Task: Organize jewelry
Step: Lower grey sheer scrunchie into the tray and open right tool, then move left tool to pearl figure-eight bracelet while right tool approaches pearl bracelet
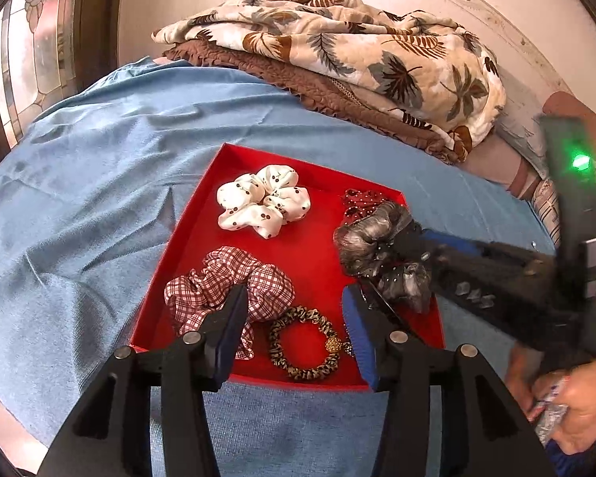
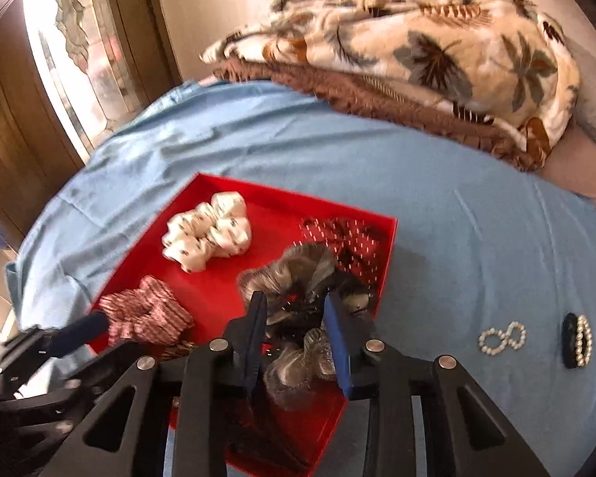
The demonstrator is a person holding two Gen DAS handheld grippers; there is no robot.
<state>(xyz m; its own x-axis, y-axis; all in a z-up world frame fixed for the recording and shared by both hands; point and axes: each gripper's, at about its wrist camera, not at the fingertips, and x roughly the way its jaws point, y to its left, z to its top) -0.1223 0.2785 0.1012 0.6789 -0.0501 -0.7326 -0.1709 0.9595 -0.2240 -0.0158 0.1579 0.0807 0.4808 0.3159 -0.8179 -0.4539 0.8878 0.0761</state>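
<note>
Right gripper (image 2: 296, 310) fingers clamped on the grey-silver satin scrunchie (image 1: 371, 238), over the right side of the shallow red tray (image 1: 202, 238) on the blue sheet (image 1: 99, 151). Left gripper (image 1: 294, 306) fingers spread, nothing held, above the red-white checked scrunchie (image 1: 218, 282) near the tray's near-left corner.

2 close wrist views, shared red tray (image 1: 186, 238)

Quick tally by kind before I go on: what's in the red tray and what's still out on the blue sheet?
Scrunchies in the tray: 5 (white, checked, leopard, red dotted, grey)
Pearl bracelets on the sheet: 1
Pearl hair clips on the sheet: 1
Total: 7
</note>
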